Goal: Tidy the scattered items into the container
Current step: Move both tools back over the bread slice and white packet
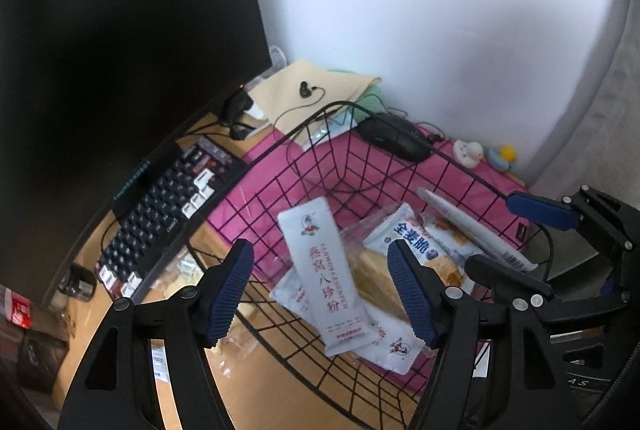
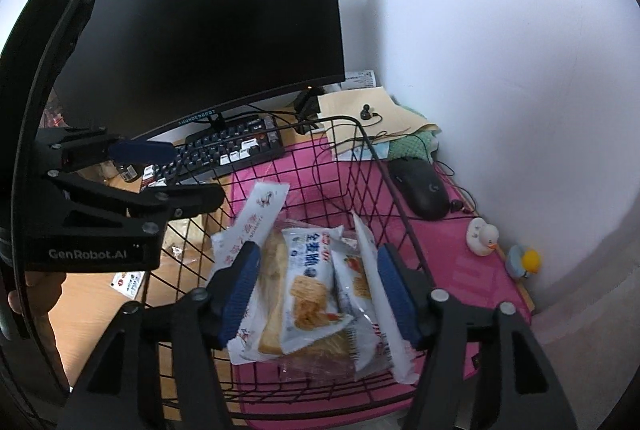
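Observation:
A black wire basket (image 1: 280,165) (image 2: 372,165) stands on a pink mat. In it lie several snack packets: a long white sachet with red writing (image 1: 324,278) (image 2: 256,213), a blue-and-white cracker packet (image 1: 416,234) (image 2: 308,282), a bread slice in clear wrap (image 1: 372,274) (image 2: 272,310) and a long white tube (image 1: 472,226) (image 2: 380,294). My left gripper (image 1: 320,294) is open and empty above the basket. My right gripper (image 2: 316,294) is open and empty above the packets. Each gripper shows in the other's view: the right one (image 1: 520,234), the left one (image 2: 168,169).
A dark monitor (image 2: 208,29) and a black keyboard (image 1: 160,213) (image 2: 228,153) stand to the left. A black mouse (image 1: 396,137) (image 2: 424,189), duck toys (image 2: 484,238), a beige cloth with an earphone (image 1: 312,93) and cables lie behind the basket. Small packets lie on the wooden desk (image 2: 92,314).

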The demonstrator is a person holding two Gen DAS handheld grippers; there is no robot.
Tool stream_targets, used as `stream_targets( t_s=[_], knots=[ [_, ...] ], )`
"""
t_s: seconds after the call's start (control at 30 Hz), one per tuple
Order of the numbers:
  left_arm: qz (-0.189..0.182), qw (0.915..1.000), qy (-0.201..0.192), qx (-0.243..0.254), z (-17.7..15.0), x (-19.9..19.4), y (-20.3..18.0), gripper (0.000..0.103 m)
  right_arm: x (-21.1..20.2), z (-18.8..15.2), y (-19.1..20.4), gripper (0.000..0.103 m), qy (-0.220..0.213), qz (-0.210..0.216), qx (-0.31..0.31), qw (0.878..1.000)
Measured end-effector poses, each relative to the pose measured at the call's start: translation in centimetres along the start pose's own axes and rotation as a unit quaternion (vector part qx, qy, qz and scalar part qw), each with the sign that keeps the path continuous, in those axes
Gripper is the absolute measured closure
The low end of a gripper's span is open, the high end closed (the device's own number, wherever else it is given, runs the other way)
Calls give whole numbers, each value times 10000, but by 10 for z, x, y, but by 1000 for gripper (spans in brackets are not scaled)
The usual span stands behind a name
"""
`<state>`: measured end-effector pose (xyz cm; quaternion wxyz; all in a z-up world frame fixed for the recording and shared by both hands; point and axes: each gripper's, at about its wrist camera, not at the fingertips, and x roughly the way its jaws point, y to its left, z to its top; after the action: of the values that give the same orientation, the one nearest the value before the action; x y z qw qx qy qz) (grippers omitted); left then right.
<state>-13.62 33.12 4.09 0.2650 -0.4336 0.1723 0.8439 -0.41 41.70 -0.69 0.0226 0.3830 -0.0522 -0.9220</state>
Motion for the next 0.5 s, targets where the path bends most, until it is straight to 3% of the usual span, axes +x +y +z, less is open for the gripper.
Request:
stream_targets(
  t_s=[0.27,0.5],
  knots=[
    [-18,9986,-6,-532,-31,-21,51,34,9,8,43,36,5,270,-305,9992],
    [314,9911,50,-1289,-81,-47,134,34,32,13,117,36,132,748,-810,9938]
  ],
)
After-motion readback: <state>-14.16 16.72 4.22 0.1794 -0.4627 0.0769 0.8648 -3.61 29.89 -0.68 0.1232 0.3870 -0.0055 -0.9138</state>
